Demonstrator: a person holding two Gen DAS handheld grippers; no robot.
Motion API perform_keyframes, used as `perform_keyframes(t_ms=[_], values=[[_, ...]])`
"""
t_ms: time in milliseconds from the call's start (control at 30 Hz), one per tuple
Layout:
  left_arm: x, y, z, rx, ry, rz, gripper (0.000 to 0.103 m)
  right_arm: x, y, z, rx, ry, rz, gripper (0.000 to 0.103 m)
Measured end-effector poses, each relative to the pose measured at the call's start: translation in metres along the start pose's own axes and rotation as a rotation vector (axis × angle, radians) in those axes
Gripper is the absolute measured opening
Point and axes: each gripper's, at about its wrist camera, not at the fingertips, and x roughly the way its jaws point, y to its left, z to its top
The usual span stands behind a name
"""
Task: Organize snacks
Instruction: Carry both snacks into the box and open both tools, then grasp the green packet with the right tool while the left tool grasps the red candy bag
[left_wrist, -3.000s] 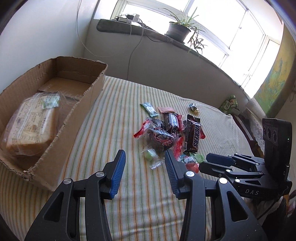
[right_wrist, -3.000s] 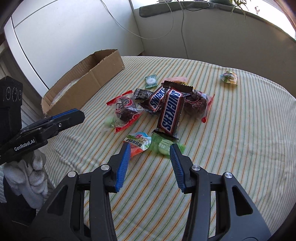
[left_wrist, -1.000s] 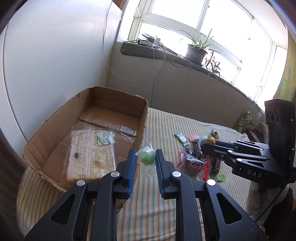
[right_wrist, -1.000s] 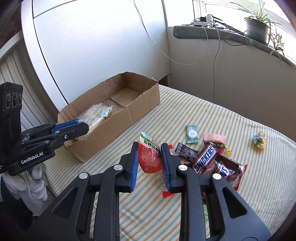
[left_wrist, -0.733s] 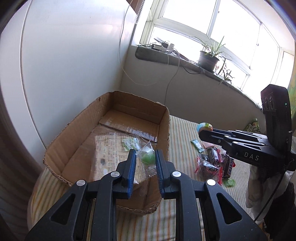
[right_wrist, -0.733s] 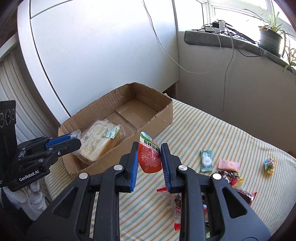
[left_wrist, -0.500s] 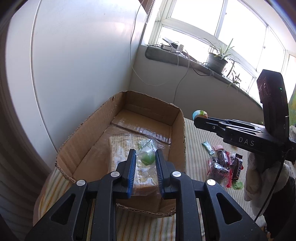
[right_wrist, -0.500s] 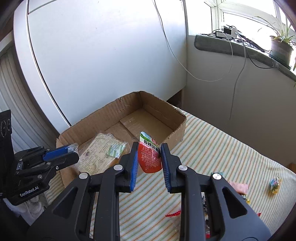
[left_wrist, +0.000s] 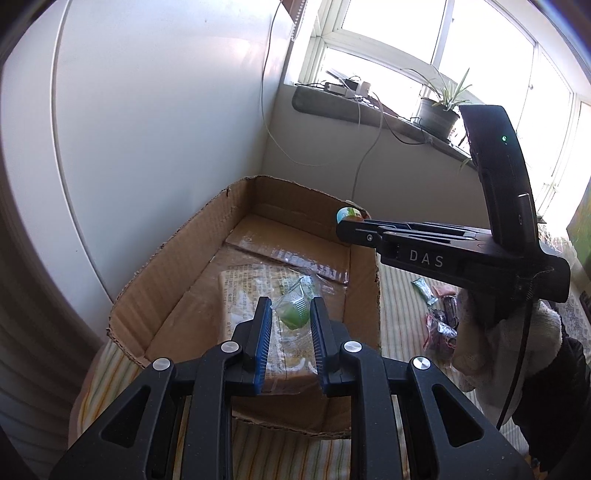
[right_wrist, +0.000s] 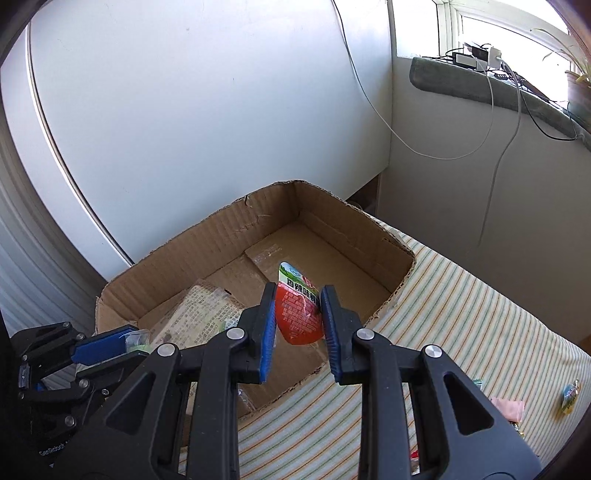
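Cardboard box (right_wrist: 221, 236) (on striped cloth) lies below both jaws, left pinching green jelly cup (left_wrist: 293, 314), right pinching red packet (right_wrist: 298, 314).

Box (right_wrist: 207, 236) sits on table (right_wrist: 461, 314) at its 9 o'clock edge against wall; wrapped pack (right_wrist: 199, 314) inside box's near end.

Three seconds back both claws are open over the snack pile on the striped bed. Now the left claw (left_wrist: 291, 316) is clamped on a green jelly cup (left_wrist: 293, 311) in clear wrap and has carried it off the pile to hang over the cardboard box (left_wrist: 177, 273), right above the bagged bread (left_wrist: 243, 291). The right claw (right_wrist: 298, 314) has grabbed a red snack packet (right_wrist: 299, 317) and swung it from above the pile to over the same box.
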Motion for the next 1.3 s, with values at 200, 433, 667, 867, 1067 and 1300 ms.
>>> perform_keyframes(t_ms=[200, 433, 667, 867, 1067, 1300], values=[[0.0, -0.002, 0.0, 0.006, 0.003, 0.004, 0.02, 0.003, 0.002, -0.001, -0.004, -0.001, 0.01, 0.025], [0.001, -0.004, 0.001, 0.011, 0.003, 0.018, 0.036, -0.004, 0.004, 0.0, -0.016, -0.014, -0.001, 0.06], [-0.003, -0.008, -0.002, 0.006, -0.01, 0.012, 0.039, -0.017, -0.003, -0.003, -0.01, -0.03, -0.021, 0.072], [-0.005, -0.013, -0.004, 0.004, -0.014, 0.002, 0.039, -0.037, -0.014, -0.008, 0.007, -0.049, -0.046, 0.088], [-0.01, -0.023, -0.006, 0.007, -0.031, -0.027, 0.053, -0.066, -0.033, -0.023, 0.02, -0.062, -0.092, 0.089], [-0.005, -0.044, -0.011, 0.025, -0.023, -0.069, 0.054, -0.112, -0.072, -0.053, 0.066, -0.08, -0.155, 0.089]])
